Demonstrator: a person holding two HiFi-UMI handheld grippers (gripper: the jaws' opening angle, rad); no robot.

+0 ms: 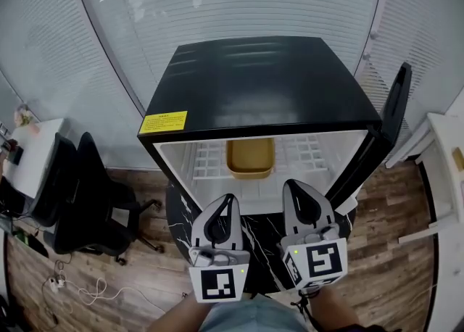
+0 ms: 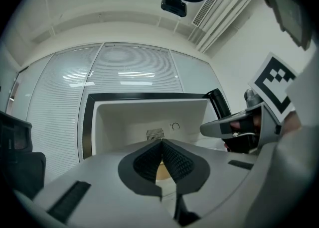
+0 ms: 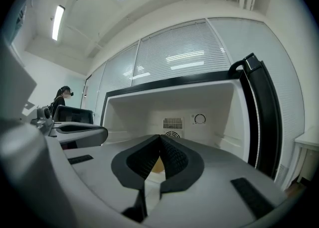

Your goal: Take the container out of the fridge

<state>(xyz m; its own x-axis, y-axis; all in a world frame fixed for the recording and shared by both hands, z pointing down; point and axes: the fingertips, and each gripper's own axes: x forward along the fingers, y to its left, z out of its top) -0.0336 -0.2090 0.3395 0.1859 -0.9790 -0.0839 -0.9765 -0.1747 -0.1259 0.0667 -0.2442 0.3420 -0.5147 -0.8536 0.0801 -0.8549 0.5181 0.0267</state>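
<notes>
the black mini fridge (image 1: 268,84) stood at the centre of the head view with its door (image 1: 391,113) swung wide open along the right side. a yellow warning label (image 1: 164,122) sat on the left front corner of its top. inside the white interior, the mustard-yellow container (image 1: 250,158) rested on the wire shelf (image 1: 206,160), in the middle of the opening and close to the front edge.

both claws were held level in the lower part of the frame, side by side, pointing at the open fridge and short of its opening. the left claw (image 1: 228,198) sat below and slightly left of the container, the right claw (image 1: 293,184) below and slightly right of it. neither touched it.

in the left gripper view, the left claw (image 2: 162,142) had its ribbed pads together at the tips, with nothing gripped; a sliver of the container (image 2: 160,171) showed behind them. in the right gripper view, the right claw (image 3: 160,137) was likewise closed and empty.

the fridge stood on a dark marbled tabletop (image 1: 257,240). a black office chair (image 1: 87,193) stood at the left on the wooden floor (image 1: 145,272).
</notes>
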